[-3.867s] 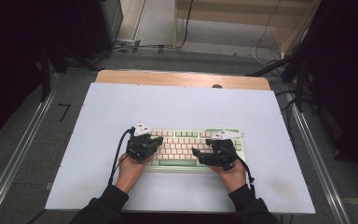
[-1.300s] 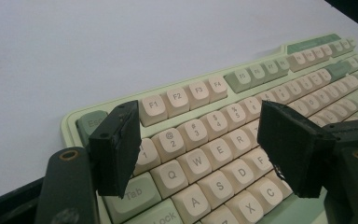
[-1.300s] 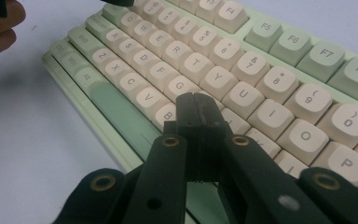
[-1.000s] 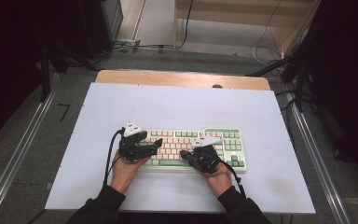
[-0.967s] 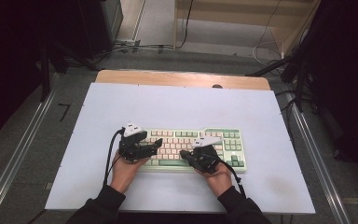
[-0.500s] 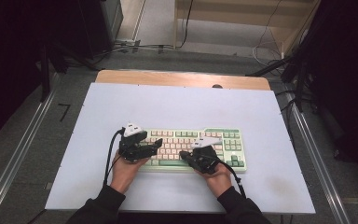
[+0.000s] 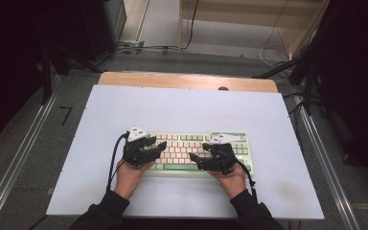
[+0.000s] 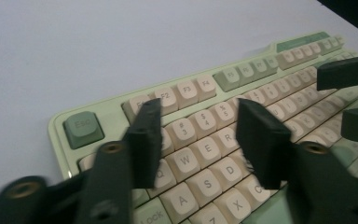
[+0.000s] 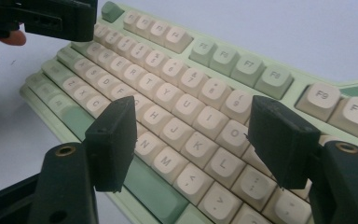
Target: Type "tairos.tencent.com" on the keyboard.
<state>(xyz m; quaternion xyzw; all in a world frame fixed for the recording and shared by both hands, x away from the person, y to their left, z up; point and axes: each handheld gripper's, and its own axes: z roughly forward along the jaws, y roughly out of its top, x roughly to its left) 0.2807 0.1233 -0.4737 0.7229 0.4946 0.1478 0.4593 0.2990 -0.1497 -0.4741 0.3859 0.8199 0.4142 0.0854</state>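
Keyboard (image 7: 199, 152): one only, pale green case with cream keys, lying flat on the white table (image 7: 187, 108), nearer to the person's edge than to the far one. Same keyboard in the left gripper view (image 8: 214, 126) and in the right gripper view (image 9: 182, 116).

Two grippers, one for each hand. Left gripper (image 7: 159, 145) over the left end of the keyboard, jaws pointing to the right and apart from each other, nothing between them. From its own camera (image 8: 198, 140), jaws spread above the number and letter rows, around 3, 4, W, E; touching the keys or only just above, cannot tell. Right gripper (image 7: 194, 158) over the middle and right part of the keyboard, jaws pointing to the left, also spread wide and holding nothing. From its own camera (image 9: 191, 135), jaws on both sides of the keys Y, U, J, K.

Two hands (image 7: 130, 175) and two dark sleeves (image 7: 103, 211) coming in from the near edge. One black cable (image 7: 112, 160) running down from the left gripper.

Compared with 3.9 seconds ago: both grippers lower and more to the left in the high view, jaws turned inward toward each other. Keyboard in the same place. Compared with half a second ago: almost no change.
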